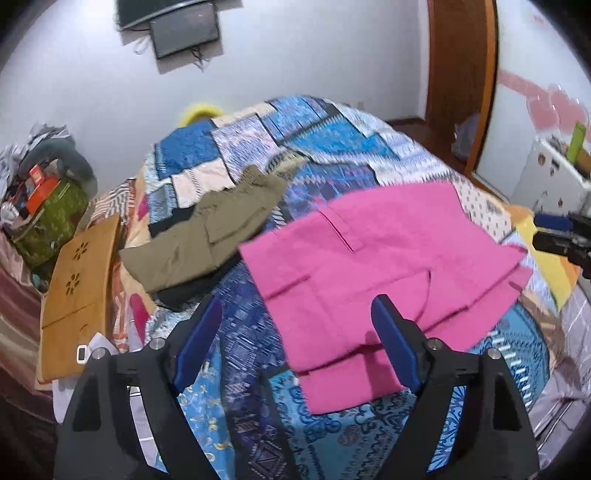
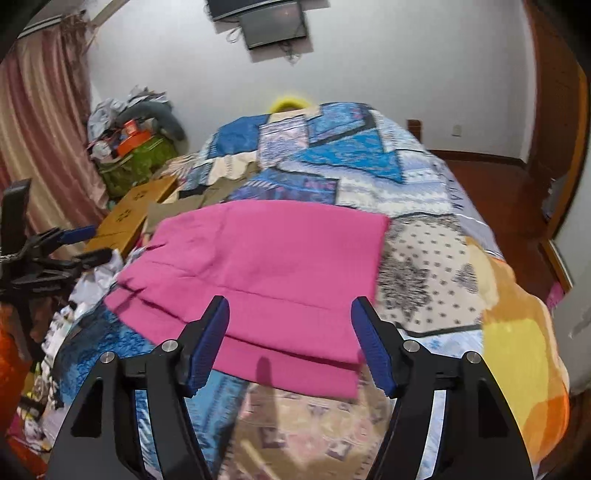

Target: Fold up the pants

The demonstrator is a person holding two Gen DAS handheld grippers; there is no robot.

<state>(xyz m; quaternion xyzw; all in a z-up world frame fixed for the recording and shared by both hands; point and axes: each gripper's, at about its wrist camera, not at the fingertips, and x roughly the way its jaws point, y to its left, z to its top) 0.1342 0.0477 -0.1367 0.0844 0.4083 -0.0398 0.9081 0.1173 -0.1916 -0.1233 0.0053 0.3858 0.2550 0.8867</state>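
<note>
Both the left gripper (image 1: 295, 347) and right gripper (image 2: 290, 345) hovered with jaws wide, empty, above the pink pants (image 2: 266, 273), already folded compactly (apparently nearly finished) on the bed (image 2: 436, 258).

Brightness: evenly lit room, colours vivid, white wall (image 1: 295, 92) slightly bluish.
Light source: not in view; seems overhead, soft.
Shadows: faint finger shadows on the pants (image 1: 369, 338) (image 2: 264, 365); soft shadow under the screen (image 2: 273, 26) on the wall.
Glare: small highlights on the metal pins only.
Blur: motion smear on the quilt (image 1: 332, 155) and far objects in both views; gripper fingers (image 1: 199, 339) (image 2: 373, 347) sharper.
Distortion: strong fisheye bending; door frame (image 1: 461, 81) curves; dark vignette at corners.
</note>
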